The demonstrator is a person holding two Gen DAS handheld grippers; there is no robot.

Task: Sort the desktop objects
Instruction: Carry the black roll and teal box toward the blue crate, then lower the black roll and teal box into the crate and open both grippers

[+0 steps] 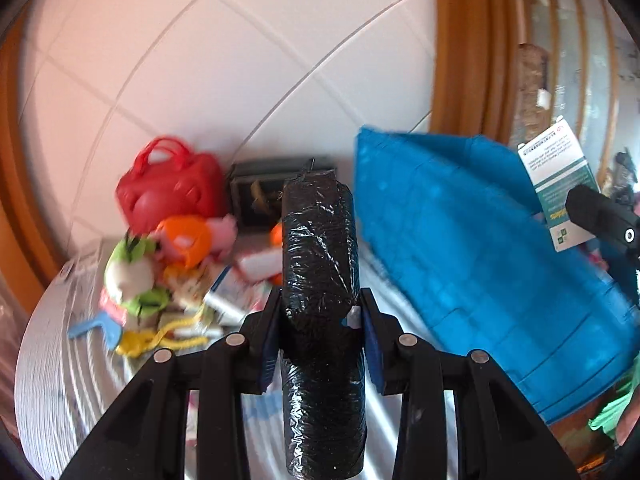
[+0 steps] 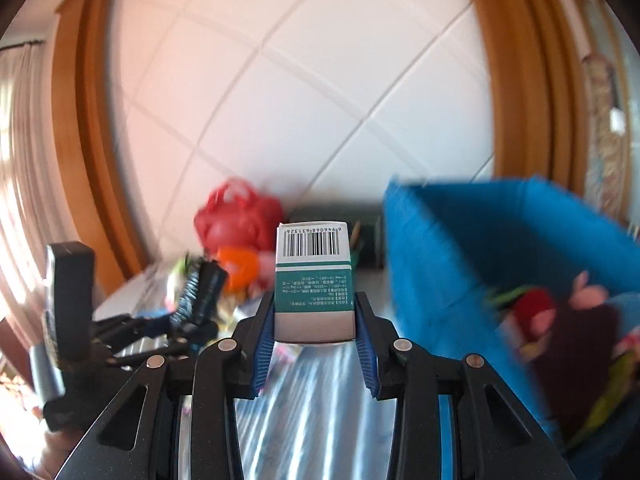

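Note:
My left gripper [image 1: 320,298] is shut on a black plastic-wrapped roll [image 1: 320,240] that stands upright between the pads, lifted above the table. My right gripper [image 2: 314,302] is shut on a green and white box [image 2: 313,276] with a barcode on its upper end, also held in the air. A blue fabric bin [image 2: 472,248] stands to the right with soft toys [image 2: 560,320] inside. In the left wrist view the blue fabric bin [image 1: 480,264] fills the right side, and the box [image 1: 560,180] shows above its far rim. The right wrist view shows the left gripper [image 2: 188,312] with the roll [image 2: 204,288] at left.
A pile of small things lies at the back left of the silver striped table [image 1: 56,340]: a red toy handbag [image 1: 168,188], an orange piece [image 1: 186,240], a green and white plush [image 1: 132,276], a blue comb [image 1: 96,330]. A dark box [image 1: 260,196] stands against the white tiled wall.

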